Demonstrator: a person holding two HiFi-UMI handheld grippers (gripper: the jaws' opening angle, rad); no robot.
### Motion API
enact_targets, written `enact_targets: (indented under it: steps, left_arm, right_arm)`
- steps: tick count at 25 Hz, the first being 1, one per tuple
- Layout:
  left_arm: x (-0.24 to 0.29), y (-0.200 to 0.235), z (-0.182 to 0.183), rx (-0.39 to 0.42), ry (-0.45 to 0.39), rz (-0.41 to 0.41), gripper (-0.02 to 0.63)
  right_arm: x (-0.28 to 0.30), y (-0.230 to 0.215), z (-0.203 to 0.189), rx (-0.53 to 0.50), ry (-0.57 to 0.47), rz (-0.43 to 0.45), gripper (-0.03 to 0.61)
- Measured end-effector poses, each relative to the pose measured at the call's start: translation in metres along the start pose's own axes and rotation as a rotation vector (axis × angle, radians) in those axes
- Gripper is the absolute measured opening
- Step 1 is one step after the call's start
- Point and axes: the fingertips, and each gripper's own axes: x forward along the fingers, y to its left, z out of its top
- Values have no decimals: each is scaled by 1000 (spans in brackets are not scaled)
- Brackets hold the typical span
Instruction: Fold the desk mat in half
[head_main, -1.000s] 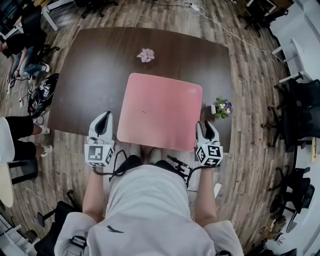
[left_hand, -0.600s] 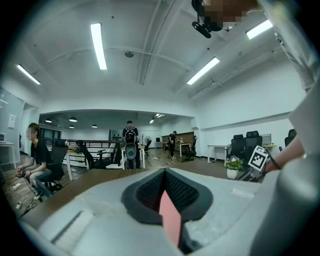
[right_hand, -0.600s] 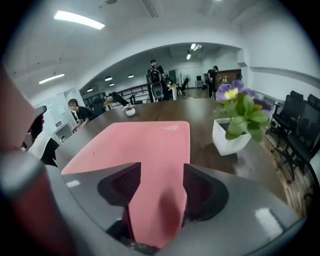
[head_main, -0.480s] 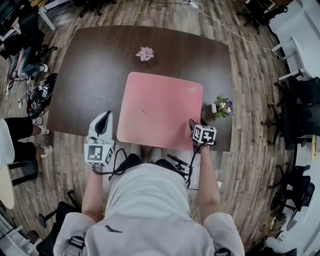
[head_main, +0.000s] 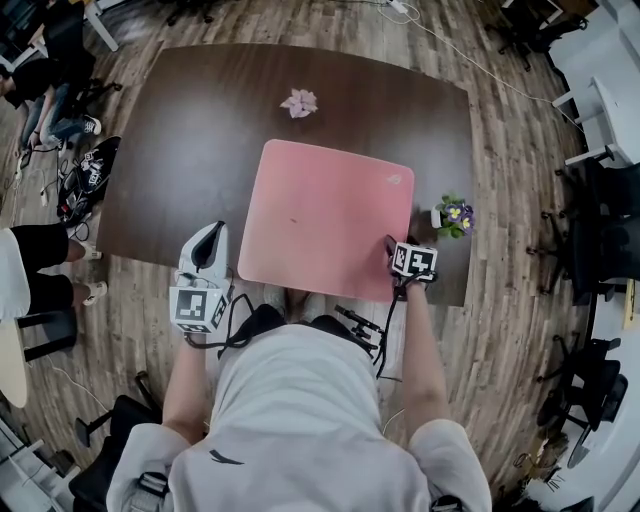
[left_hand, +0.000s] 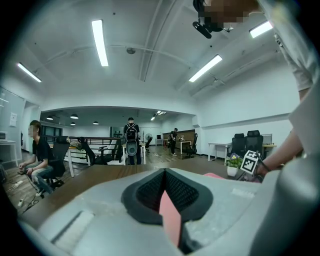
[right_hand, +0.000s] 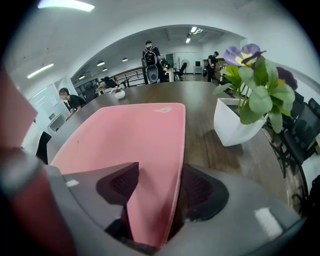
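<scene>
Left tongs (head_main: 212, 232) shut, near level; right tongs (right_hand: 159, 186) tipped down, jaws just opened wide astride the desk mat (head_main: 325, 215)

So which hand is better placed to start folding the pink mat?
Right. The right gripper is down at the near right corner of the desk mat. Its jaws have just been opening, and the mat's edge lies between them. The left gripper sits off the mat's left edge, jaws together.

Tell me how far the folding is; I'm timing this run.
Nothing is folded yet: the mat lies flat on the table. In hand: the right gripper, jaws just opening, has the mat's near right corner between them. Still to do: grip, bring the left gripper in, fold over.
</scene>
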Motion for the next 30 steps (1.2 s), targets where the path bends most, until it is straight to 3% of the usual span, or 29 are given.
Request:
enact_targets:
  steps: [9, 15, 18, 30]
  left_arm:
    - [1, -2, -1, 1, 3, -4, 6]
    - [1, -8, -1, 1, 3, -14, 6]
    - [0, -9, -1, 0, 2, -18, 6]
    - [-4, -10, -5, -7, 6, -15, 6]
  right_arm:
    - [2, 0, 1, -11, 3, 20, 248]
    - [3, 13, 2, 20, -27, 85, 90]
    - [0, 18, 4, -6, -28, 104, 66]
    - [-45, 53, 31, -37, -77, 211, 44]
